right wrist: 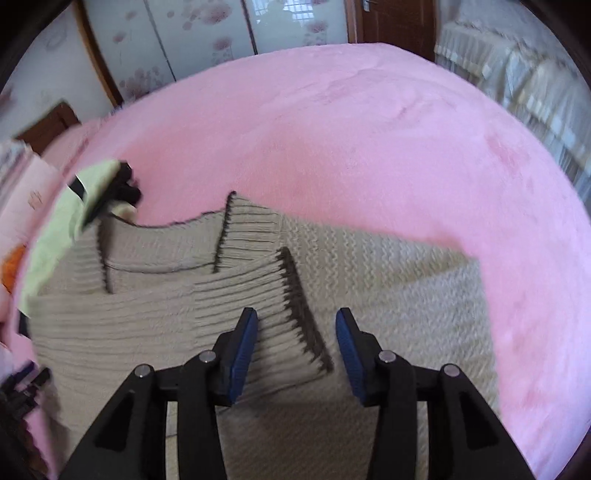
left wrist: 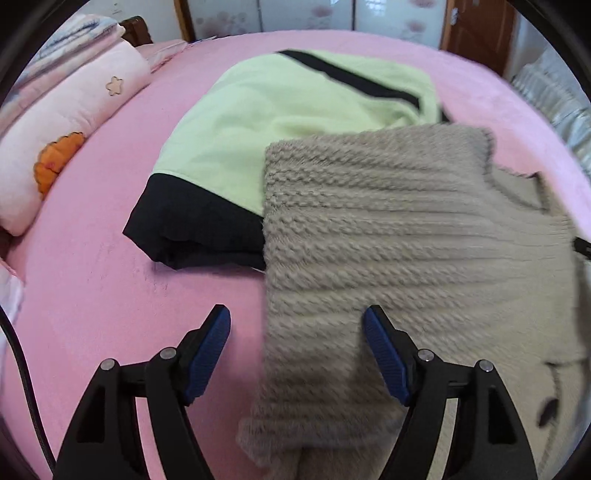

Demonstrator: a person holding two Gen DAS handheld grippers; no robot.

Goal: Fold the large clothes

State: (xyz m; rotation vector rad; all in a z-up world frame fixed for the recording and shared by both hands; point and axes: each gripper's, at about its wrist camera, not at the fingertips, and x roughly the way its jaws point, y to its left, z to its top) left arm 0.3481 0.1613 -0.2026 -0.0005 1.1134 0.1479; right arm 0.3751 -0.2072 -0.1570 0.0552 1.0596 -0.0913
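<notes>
A beige knitted sweater [left wrist: 406, 236] lies on the pink bed [left wrist: 96, 280]; its left edge runs between the fingers of my left gripper [left wrist: 297, 321], which is open and just above it. In the right wrist view the sweater [right wrist: 147, 332] lies spread with a ribbed, dark-edged hem or cuff [right wrist: 295, 306] folded over. My right gripper [right wrist: 297, 325] is open, with its fingers either side of that dark edge. A folded light-green and black garment [left wrist: 258, 122] lies beyond the sweater, partly under it; it also shows in the right wrist view [right wrist: 62, 221].
A pink pillow with an orange patch [left wrist: 62, 140] lies at the bed's left side. Wardrobe doors with a flower pattern [right wrist: 207, 33] stand behind the bed. A pale ruffled cover [right wrist: 517, 74] is at the right. Pink bed surface [right wrist: 369, 140] stretches beyond the sweater.
</notes>
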